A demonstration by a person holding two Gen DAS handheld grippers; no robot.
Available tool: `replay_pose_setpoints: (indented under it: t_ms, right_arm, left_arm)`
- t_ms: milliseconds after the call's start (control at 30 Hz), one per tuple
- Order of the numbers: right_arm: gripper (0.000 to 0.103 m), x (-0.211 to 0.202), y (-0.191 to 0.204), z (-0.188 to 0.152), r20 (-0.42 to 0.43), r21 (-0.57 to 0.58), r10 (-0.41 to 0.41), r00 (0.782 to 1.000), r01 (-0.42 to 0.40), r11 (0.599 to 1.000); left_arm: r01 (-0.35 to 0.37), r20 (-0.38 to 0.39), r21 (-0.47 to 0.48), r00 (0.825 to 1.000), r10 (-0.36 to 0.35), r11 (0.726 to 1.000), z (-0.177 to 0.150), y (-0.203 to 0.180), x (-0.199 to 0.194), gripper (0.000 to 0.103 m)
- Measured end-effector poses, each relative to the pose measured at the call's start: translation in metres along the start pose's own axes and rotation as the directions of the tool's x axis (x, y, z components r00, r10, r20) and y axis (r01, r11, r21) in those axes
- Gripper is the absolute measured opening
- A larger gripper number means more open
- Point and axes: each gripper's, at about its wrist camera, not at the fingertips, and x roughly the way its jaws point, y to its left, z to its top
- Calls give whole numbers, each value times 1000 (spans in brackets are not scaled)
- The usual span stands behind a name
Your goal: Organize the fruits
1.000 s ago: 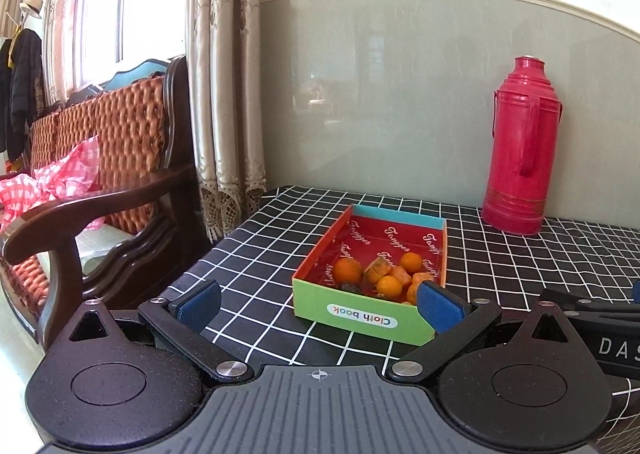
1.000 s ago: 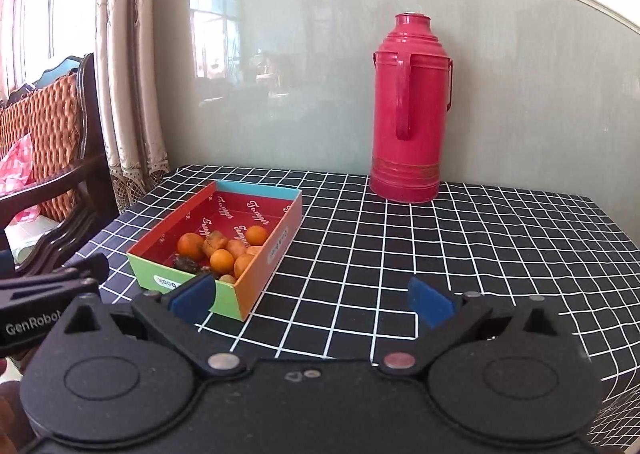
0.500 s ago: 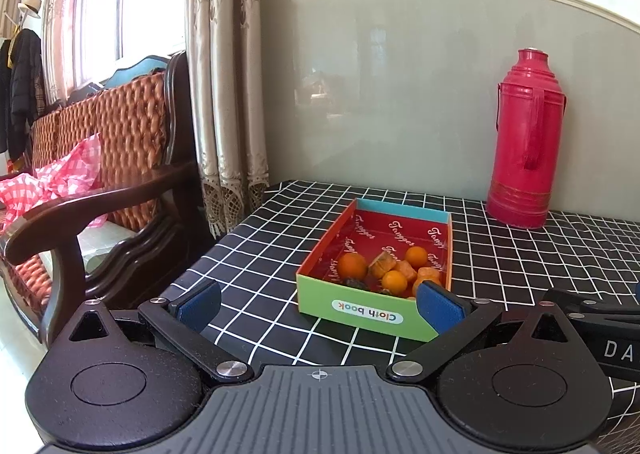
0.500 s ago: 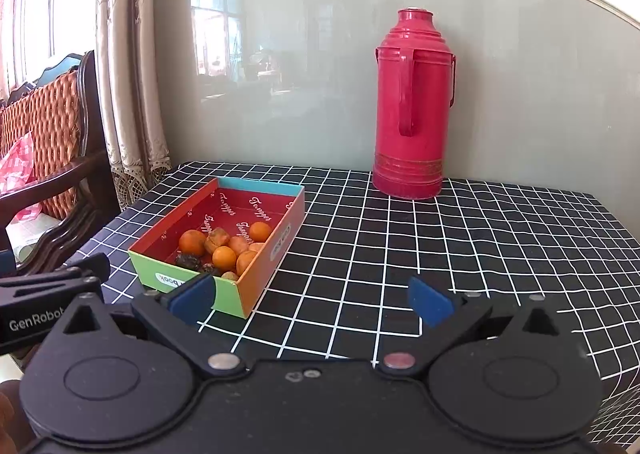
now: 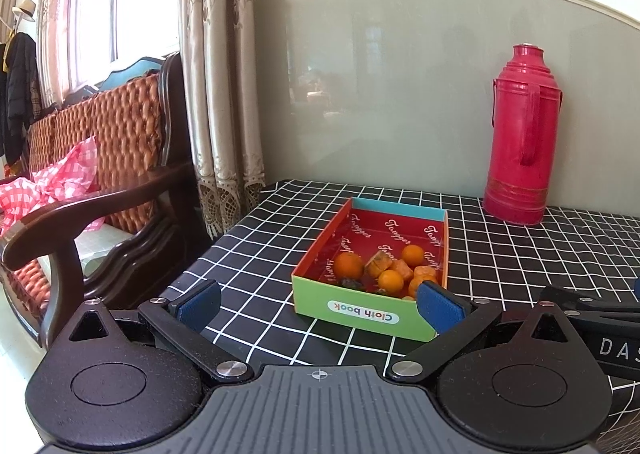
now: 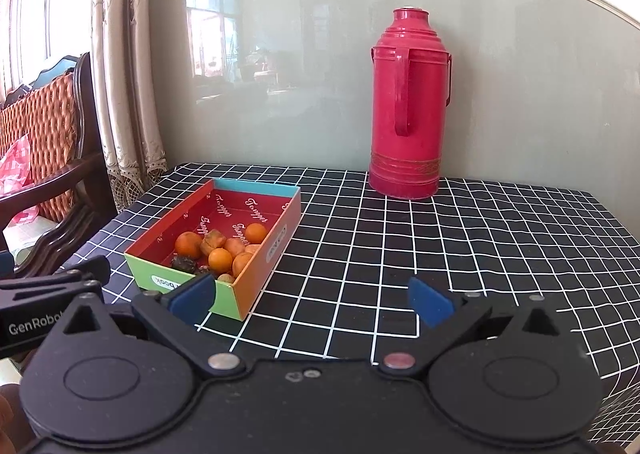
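Small oranges (image 5: 391, 280) and darker fruit pieces (image 6: 183, 263) lay clustered at the near end of the open cardboard box (image 5: 362, 310).

The box (image 6: 218, 242) is placed on the table (image 6: 440, 262), toward its left edge. The fruits (image 6: 220, 250) are contained in the near half of the box. The flask (image 6: 410, 106) is positioned behind and right of the box, against the wall. The chair (image 5: 100, 182) is located left of the box, off the table.
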Motion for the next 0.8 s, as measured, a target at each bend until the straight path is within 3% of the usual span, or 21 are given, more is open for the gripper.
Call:
replay_pose_setpoints:
  t_ms: [800]
  right_arm:
    - [97, -1, 0, -1, 4, 14, -7, 1000, 7, 1000]
  left_arm:
    - [1, -3, 9, 1000, -1, 1000, -2, -2, 3, 103]
